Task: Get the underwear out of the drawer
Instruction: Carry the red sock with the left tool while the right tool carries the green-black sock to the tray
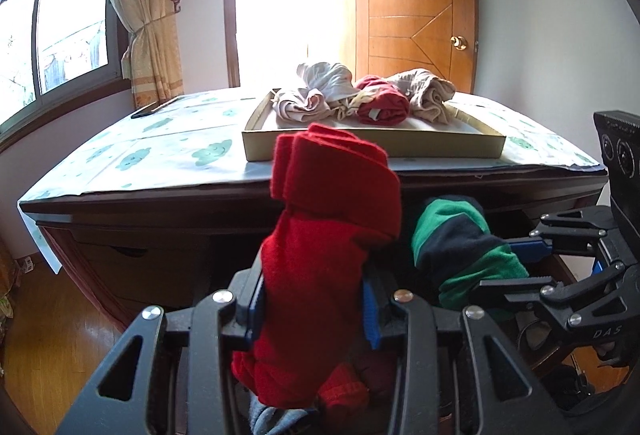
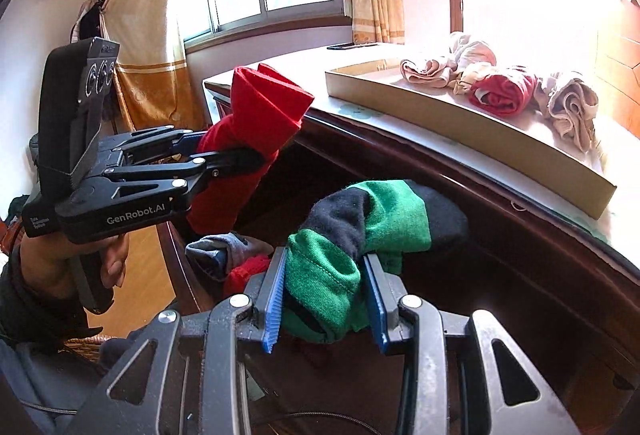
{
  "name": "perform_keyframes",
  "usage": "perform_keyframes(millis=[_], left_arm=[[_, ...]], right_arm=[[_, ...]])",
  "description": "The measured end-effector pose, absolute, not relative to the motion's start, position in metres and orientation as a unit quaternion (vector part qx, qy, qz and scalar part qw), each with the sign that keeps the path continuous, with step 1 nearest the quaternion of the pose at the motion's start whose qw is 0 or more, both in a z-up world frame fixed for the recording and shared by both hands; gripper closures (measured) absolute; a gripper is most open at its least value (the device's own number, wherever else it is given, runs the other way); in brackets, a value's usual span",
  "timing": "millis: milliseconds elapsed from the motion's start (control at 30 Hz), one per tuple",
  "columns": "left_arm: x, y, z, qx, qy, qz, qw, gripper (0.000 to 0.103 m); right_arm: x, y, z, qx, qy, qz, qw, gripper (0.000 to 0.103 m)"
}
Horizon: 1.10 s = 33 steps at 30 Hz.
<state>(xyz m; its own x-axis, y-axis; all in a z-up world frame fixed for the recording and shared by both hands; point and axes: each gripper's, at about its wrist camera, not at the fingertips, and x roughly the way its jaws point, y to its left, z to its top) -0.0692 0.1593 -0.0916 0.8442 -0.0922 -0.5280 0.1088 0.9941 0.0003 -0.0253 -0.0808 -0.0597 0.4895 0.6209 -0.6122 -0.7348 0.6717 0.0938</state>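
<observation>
My left gripper (image 1: 312, 311) is shut on rolled red underwear (image 1: 328, 235), held upright in front of the table edge; it also shows in the right wrist view (image 2: 256, 115). My right gripper (image 2: 326, 299) is shut on rolled green and navy underwear (image 2: 360, 227), seen in the left wrist view (image 1: 460, 239) to the right of the red roll. Both are held above the open dark wooden drawer (image 2: 500, 275). More clothes, grey-blue (image 2: 224, 251) and red, lie in the drawer below.
A shallow cardboard tray (image 1: 372, 147) on the table top holds several rolled pieces, beige, white and red (image 1: 384, 103). The table has a patterned cover (image 1: 160, 151). A curtain, windows and a wooden door (image 1: 416, 15) stand behind. Wooden floor lies at left.
</observation>
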Motion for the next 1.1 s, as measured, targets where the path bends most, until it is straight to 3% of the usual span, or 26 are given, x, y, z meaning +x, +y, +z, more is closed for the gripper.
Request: perform_keyframes(millis=[1100], left_arm=[[-0.087, 0.150, -0.068, 0.014, 0.203, -0.056, 0.978, 0.065]], right_arm=[[-0.055, -0.102, -0.026, -0.092, 0.189, 0.391, 0.896, 0.065]])
